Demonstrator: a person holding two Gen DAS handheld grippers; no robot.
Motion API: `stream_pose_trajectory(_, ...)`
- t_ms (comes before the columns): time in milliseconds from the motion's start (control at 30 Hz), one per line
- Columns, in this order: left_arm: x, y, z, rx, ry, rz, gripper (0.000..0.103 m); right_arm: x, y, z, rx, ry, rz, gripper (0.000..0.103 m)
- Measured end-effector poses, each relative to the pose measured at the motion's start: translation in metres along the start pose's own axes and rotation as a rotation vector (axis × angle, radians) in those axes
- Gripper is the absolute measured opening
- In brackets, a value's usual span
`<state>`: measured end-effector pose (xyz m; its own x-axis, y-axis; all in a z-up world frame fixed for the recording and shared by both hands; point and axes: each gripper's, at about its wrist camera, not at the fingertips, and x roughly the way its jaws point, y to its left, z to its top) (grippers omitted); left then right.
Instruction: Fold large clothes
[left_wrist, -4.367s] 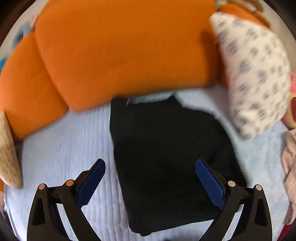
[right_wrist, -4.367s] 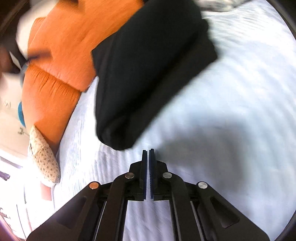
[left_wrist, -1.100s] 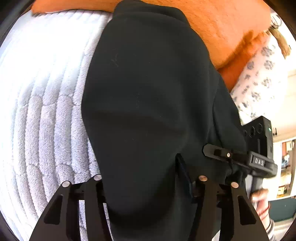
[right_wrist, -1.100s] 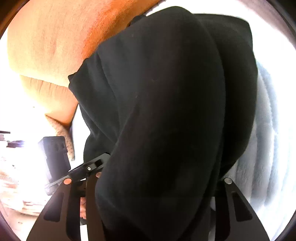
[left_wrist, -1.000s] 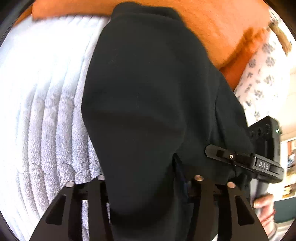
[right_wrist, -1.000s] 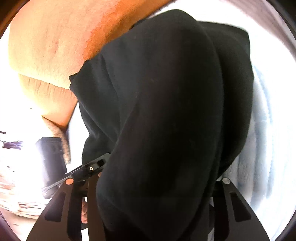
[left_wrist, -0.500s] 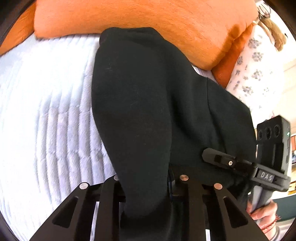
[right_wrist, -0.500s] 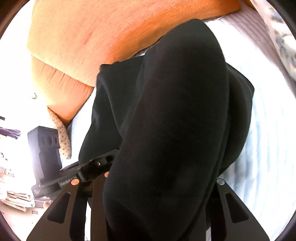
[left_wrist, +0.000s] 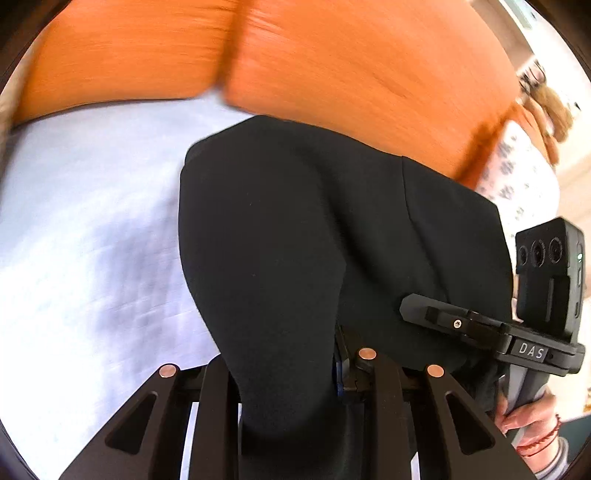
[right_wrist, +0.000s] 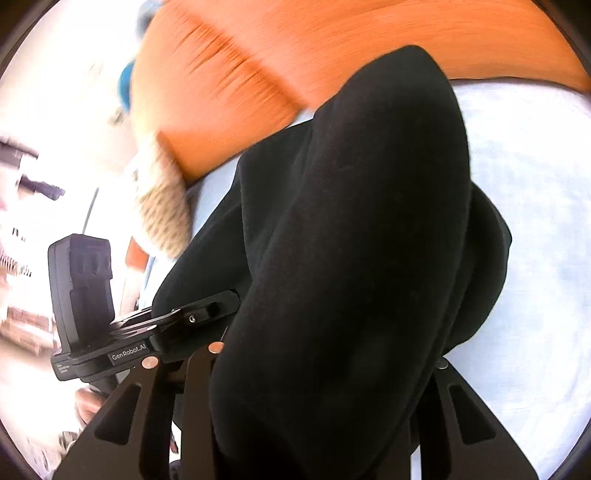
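Garment (left_wrist: 295, 240) bunched in both my tools (left_wrist: 286, 373) (right_wrist: 327, 369), its long axis running toward the orange cushions (left_wrist: 332, 62).

The garment (left_wrist: 295, 229) lies on the bedcover (left_wrist: 81, 206), cushions (left_wrist: 351, 70) behind it, a pillow (left_wrist: 517, 184) far right, bare bedcover to its left.

Bright daylight, blown-out glare at left of right view, motion-blurred orange cushions (left_wrist: 369, 66), fisheye-bent edges.
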<state>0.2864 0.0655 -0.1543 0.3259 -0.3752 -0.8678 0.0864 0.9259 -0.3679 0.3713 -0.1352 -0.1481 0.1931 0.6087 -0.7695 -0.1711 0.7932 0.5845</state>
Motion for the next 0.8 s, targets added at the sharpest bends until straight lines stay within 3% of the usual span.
stream_pose_trajectory(267, -0.12, 0.141, -0.073, -0.18, -0.089, 0.158, 0.028, 0.102, 0.142, -0.038, -0.158, 0.137, 0.116, 0.034)
stream_pose_trajectory(467, -0.194, 0.23, -0.14, -0.281, -0.14, 0.261, 0.028, 0.168, 0.251, -0.097, -0.269, 0.247, 0.203, 0.034)
stream_pose_trajectory(633, -0.228, 0.266, -0.192, -0.347, -0.169, 0.315, 0.028, 0.216, 0.302, -0.134, -0.329, 0.308, 0.227, 0.033)
stream_pose_trajectory(667, -0.232, 0.277, -0.202, -0.361, -0.169, 0.317, 0.028, 0.216, 0.298, -0.139, -0.336, 0.315, 0.228, 0.033)
stream_pose_trajectory(800, -0.219, 0.299, -0.229, -0.413, -0.143, 0.315, 0.028, 0.251, 0.318, -0.17, -0.374, 0.366, 0.193, 0.033)
